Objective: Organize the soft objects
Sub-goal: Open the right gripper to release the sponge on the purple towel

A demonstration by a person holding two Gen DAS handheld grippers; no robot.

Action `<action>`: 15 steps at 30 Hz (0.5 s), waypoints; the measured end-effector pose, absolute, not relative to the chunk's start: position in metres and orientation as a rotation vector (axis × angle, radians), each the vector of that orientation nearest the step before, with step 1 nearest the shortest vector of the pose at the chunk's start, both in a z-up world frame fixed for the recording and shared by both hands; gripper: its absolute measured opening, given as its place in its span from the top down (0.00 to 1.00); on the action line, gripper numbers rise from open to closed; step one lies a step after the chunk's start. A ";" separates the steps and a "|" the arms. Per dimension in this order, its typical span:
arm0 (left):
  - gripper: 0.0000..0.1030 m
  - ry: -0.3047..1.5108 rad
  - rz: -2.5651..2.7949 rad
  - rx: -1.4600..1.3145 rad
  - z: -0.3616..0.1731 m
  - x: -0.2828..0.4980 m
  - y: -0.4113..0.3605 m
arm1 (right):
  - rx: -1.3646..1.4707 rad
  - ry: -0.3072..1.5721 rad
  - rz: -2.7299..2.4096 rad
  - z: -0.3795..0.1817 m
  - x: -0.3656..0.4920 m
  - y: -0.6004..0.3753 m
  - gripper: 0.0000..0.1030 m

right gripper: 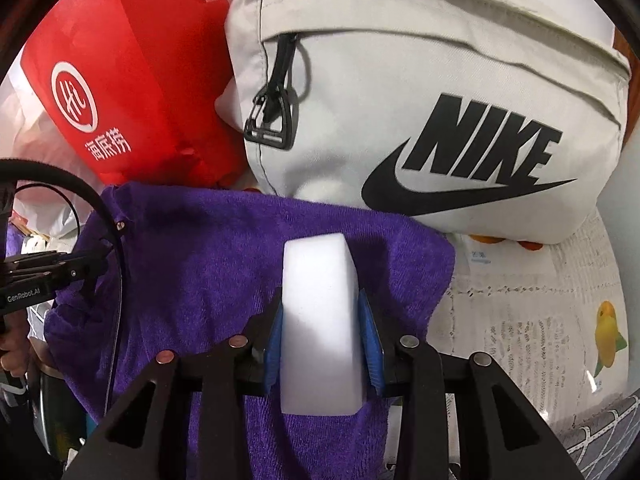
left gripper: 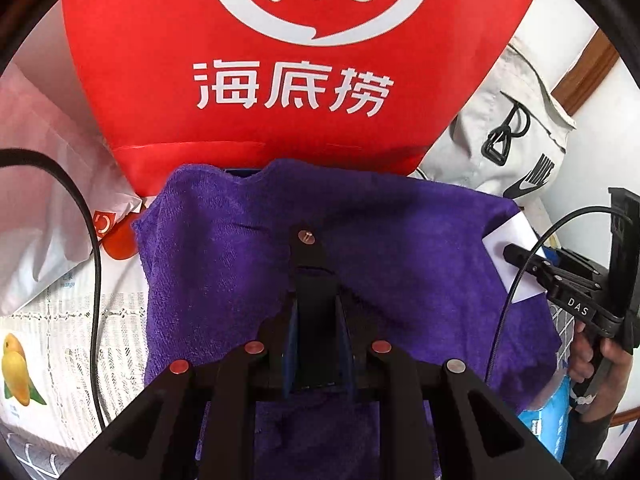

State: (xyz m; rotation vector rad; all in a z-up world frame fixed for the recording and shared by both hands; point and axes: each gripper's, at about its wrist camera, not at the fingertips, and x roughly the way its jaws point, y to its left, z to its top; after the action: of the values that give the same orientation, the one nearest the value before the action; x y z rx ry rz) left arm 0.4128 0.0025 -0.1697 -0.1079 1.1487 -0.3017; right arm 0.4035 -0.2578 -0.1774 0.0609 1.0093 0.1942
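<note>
A purple towel (left gripper: 248, 264) lies spread in front of both grippers; it also shows in the right wrist view (right gripper: 192, 272). My left gripper (left gripper: 316, 276) is shut, its fingers pressed together on the towel's middle. My right gripper (right gripper: 320, 320) is shut on a white sponge block (right gripper: 318, 312) and holds it over the towel. In the left wrist view the right gripper (left gripper: 516, 256) comes in from the right with the white sponge (left gripper: 512, 240) at the towel's right edge. In the right wrist view the left gripper (right gripper: 92, 266) is at the towel's left side.
A red fabric bag (left gripper: 256, 92) with white Chinese lettering stands behind the towel. A grey Nike bag (right gripper: 440, 120) leans beside it on the right. A printed cloth with mango pictures (right gripper: 540, 320) covers the surface. A white plastic bag (left gripper: 40, 208) lies at the left.
</note>
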 end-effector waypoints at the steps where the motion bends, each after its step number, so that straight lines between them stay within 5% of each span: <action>1: 0.82 1.149 -0.295 -0.104 -0.171 0.413 0.002 | 0.054 1.008 0.192 -0.178 0.404 -0.257 0.67; 10: 0.80 1.176 -0.265 -0.102 -0.176 0.414 0.008 | 0.053 1.003 0.210 -0.181 0.402 -0.255 0.60; 15: 0.32 1.146 -0.212 -0.080 -0.165 0.411 0.014 | 0.080 0.998 0.259 -0.177 0.398 -0.258 0.37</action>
State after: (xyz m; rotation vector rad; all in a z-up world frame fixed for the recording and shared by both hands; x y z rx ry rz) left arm 0.4105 0.0141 -0.1645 -0.0800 1.1464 -0.2123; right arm 0.3979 -0.2585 -0.1769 0.0800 0.9980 0.2592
